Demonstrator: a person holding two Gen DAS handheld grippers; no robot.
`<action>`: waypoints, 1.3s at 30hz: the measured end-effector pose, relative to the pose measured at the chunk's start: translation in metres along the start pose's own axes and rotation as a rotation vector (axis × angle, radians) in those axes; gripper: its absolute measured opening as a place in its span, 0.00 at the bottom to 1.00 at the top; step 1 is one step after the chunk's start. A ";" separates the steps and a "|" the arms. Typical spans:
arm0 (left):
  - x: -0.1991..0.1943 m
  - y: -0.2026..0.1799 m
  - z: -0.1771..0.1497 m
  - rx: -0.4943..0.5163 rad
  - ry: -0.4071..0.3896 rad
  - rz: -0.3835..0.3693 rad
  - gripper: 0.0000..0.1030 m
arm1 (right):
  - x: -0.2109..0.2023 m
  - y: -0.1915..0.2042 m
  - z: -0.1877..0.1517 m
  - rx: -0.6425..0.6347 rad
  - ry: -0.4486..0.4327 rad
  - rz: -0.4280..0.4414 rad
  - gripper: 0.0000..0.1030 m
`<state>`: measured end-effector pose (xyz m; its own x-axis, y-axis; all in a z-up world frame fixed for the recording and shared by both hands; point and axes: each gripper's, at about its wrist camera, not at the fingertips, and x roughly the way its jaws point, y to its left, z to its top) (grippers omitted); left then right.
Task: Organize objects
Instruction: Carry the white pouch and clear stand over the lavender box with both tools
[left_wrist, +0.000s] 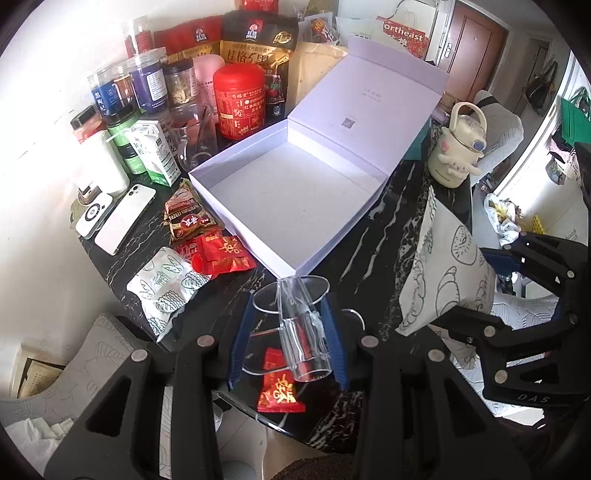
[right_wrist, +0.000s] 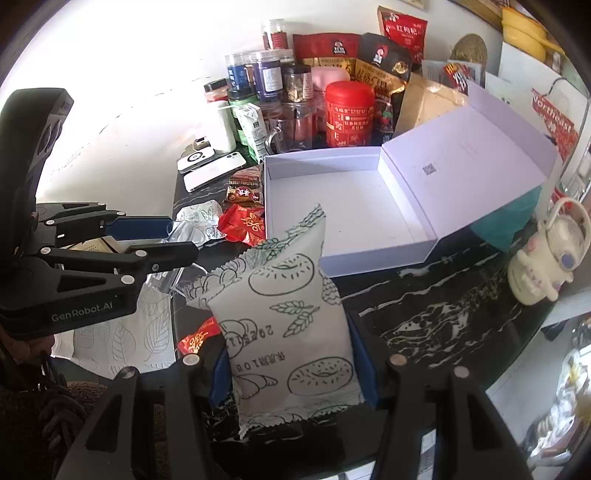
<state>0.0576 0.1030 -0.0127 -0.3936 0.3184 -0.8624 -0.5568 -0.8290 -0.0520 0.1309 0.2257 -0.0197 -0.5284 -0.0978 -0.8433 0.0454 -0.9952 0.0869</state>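
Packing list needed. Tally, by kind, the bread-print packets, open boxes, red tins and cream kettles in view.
Bread-print packets: 2
Open lavender box: 1
Red tin: 1
Cream kettle: 1
Total: 5

A home: snack-crowded dining table (left_wrist: 388, 229), entrance door (left_wrist: 471, 40), cushioned chair (left_wrist: 498, 122).

Black marbled table (left_wrist: 373, 236): open white box (left_wrist: 291, 199) mid-table; jars, cartons, red tin (left_wrist: 239, 99) along far edge; phone (left_wrist: 123, 218), snack packets at left edge; cream kettle (left_wrist: 458, 147) at right edge.
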 end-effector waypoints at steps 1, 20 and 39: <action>-0.002 -0.002 0.000 0.008 -0.003 -0.004 0.35 | -0.003 0.000 0.000 0.003 -0.002 -0.001 0.55; -0.004 -0.011 0.017 -0.089 -0.020 0.096 0.35 | -0.006 -0.015 0.021 -0.105 -0.015 0.055 0.55; 0.035 -0.029 0.058 -0.294 -0.001 0.227 0.35 | 0.029 -0.074 0.066 -0.321 0.033 0.208 0.55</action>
<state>0.0177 0.1644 -0.0120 -0.4834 0.1118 -0.8683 -0.2215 -0.9752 -0.0022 0.0563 0.2971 -0.0156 -0.4527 -0.2933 -0.8421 0.4151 -0.9051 0.0921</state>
